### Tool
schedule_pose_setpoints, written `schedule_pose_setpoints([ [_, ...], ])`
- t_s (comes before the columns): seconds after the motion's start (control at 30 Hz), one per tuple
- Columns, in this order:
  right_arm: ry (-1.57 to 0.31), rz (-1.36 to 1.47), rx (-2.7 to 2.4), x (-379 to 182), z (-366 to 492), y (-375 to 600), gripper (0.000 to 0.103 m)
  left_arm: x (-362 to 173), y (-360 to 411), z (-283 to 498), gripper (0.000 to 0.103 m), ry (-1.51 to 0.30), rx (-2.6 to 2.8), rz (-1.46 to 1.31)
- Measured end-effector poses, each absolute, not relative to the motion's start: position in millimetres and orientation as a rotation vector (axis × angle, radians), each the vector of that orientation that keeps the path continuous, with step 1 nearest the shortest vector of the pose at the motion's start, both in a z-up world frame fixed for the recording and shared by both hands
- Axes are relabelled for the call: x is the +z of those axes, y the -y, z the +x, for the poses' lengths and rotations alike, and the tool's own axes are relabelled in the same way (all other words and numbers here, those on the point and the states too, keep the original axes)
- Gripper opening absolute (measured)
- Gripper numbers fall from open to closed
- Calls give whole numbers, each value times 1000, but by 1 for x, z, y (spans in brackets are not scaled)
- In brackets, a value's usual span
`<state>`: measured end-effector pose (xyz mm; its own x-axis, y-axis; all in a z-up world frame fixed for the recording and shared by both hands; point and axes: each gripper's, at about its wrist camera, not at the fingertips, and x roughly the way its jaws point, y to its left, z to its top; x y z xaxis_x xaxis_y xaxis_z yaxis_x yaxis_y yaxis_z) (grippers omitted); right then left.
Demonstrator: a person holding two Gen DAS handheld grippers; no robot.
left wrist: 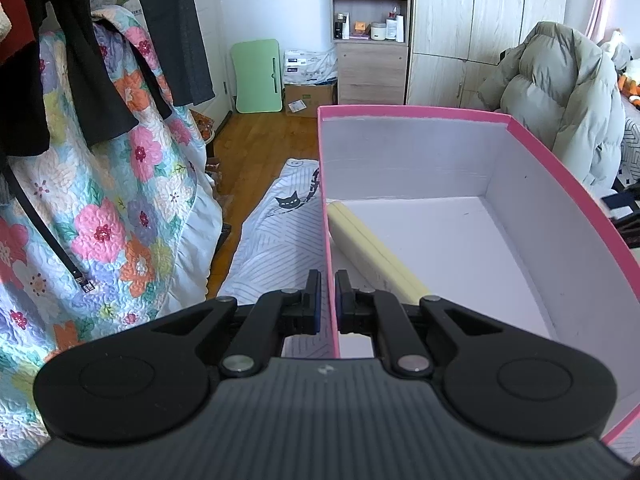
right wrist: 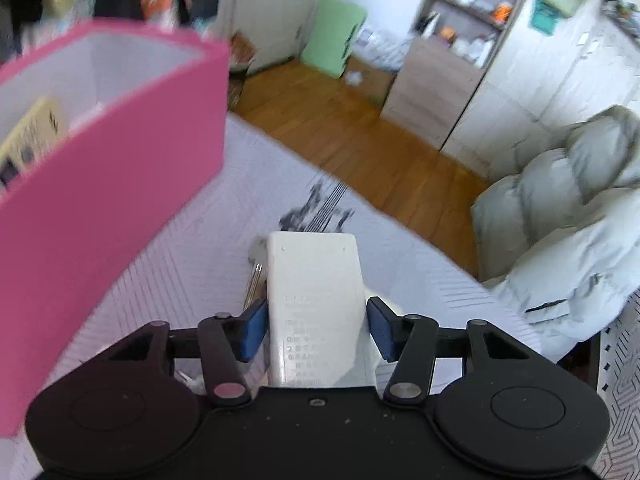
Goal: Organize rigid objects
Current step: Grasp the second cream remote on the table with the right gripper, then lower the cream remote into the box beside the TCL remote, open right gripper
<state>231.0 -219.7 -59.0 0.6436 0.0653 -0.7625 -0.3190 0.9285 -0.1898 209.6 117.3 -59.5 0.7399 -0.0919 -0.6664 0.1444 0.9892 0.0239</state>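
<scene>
Pinching the near left wall of the pink box, the left gripper has its jaws drawn narrow, one finger outside and one inside the thin card. Over on the right, the right gripper straddles a white plastic block with raised lettering; its jaws sit at a middling width, the left pad against the block's side and the right pad just shy of it, so I cannot tell whether the grip is firm yet. That block looks stiff, smooth and fairly light, probably a little slippery, and its flat long sides seem the sensible place to squeeze. Something metal, perhaps keys, lies touching its left side and might snag. Inside the box, a pale yellow flat thing leans along the left wall, leaving most of the white floor free toward the far and right walls. The box itself is light card and would likely flex or tip if pulled hard. Beyond, the striped bedspread gives soft, open room up to its far edge, past which lies wooden floor.
</scene>
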Motion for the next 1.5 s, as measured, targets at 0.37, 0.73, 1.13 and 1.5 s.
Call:
schedule_pose_setpoints([
  [0.37,-634,-184,205,-2,150,224,58,-59,-117,210,7,-727,-125,78],
  [0.73,-417,-97,408,67,125,169,58,-59,-118,209,7,-724,-130,66],
  [1.13,-675,211,605,8,244,78,58,-59,-122,211,7,-727,-130,49],
  [1.5,-733,159,583,-18,235,57,58,-61,-123,211,7,-723,-142,49],
])
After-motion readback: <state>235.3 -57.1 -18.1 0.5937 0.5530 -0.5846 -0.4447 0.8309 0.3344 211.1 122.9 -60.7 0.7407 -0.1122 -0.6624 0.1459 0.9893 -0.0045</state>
